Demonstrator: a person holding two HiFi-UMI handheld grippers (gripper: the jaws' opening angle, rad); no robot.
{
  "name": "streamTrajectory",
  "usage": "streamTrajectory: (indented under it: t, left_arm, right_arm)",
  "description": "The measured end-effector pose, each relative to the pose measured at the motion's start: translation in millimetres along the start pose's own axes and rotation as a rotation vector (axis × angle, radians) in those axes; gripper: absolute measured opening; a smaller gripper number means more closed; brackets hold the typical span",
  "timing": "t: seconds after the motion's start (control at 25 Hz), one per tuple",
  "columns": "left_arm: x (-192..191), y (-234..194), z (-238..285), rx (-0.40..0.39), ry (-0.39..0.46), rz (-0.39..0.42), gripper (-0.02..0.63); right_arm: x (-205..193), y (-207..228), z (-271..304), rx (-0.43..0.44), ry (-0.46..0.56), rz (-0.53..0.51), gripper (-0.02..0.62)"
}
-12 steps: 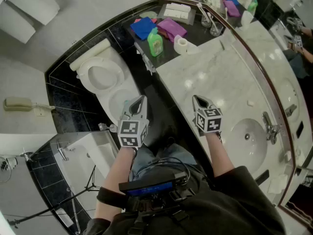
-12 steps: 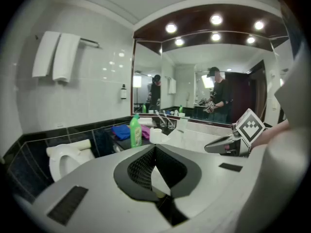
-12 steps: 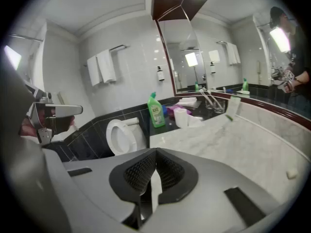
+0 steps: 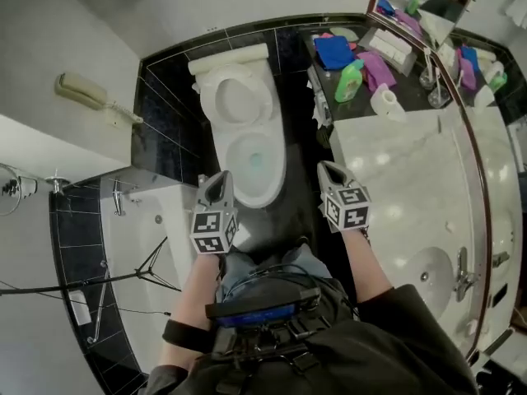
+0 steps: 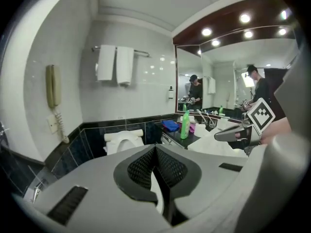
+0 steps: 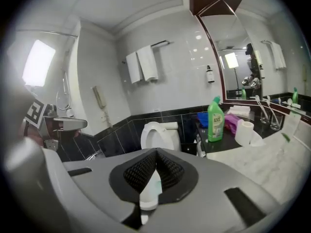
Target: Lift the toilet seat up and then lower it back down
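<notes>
The white toilet (image 4: 255, 159) stands against the black-tiled wall, straight ahead of me. Its seat (image 4: 237, 99) is up and leans back against the tank (image 4: 229, 56), so the bowl is uncovered. The raised seat (image 6: 156, 136) also shows upright in the right gripper view, and the toilet (image 5: 124, 142) appears small in the left gripper view. My left gripper (image 4: 219, 188) is shut and empty, short of the bowl's near left rim. To the right of the bowl, my right gripper (image 4: 328, 172) is also shut with nothing in it. Neither touches the toilet.
A marble counter (image 4: 412, 179) with a sink (image 4: 428, 274) runs along the right. A green bottle (image 4: 349, 81), a paper roll (image 4: 382, 99) and folded cloths sit on a dark shelf beside the toilet. A bathtub (image 4: 148, 220), a tripod leg and a wall phone (image 4: 82, 90) are at the left.
The person has turned left, so the toilet now lies straight ahead between the two grippers instead of off to the left. Both grippers stay shut and empty. The seat stays up.
</notes>
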State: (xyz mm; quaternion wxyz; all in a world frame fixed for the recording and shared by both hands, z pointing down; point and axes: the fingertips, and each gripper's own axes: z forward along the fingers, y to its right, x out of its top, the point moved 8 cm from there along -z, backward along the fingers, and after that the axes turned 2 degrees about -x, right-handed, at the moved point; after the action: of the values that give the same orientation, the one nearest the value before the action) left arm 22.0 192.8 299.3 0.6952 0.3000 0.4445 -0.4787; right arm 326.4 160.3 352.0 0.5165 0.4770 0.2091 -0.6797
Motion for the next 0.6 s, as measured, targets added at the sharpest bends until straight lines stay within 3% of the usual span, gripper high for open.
streamTrajectory:
  t: [0.16, 0.6]
  left_arm:
    - [-14, -45, -28, 0.051, 0.005, -0.043, 0.003]
    - [-49, -135, -68, 0.076, 0.005, -0.12, 0.003]
  right_arm:
    - [11, -52, 25, 0.053, 0.009, -0.041, 0.002]
    - [18, -172, 55, 0.129, -0.021, -0.109, 0.002]
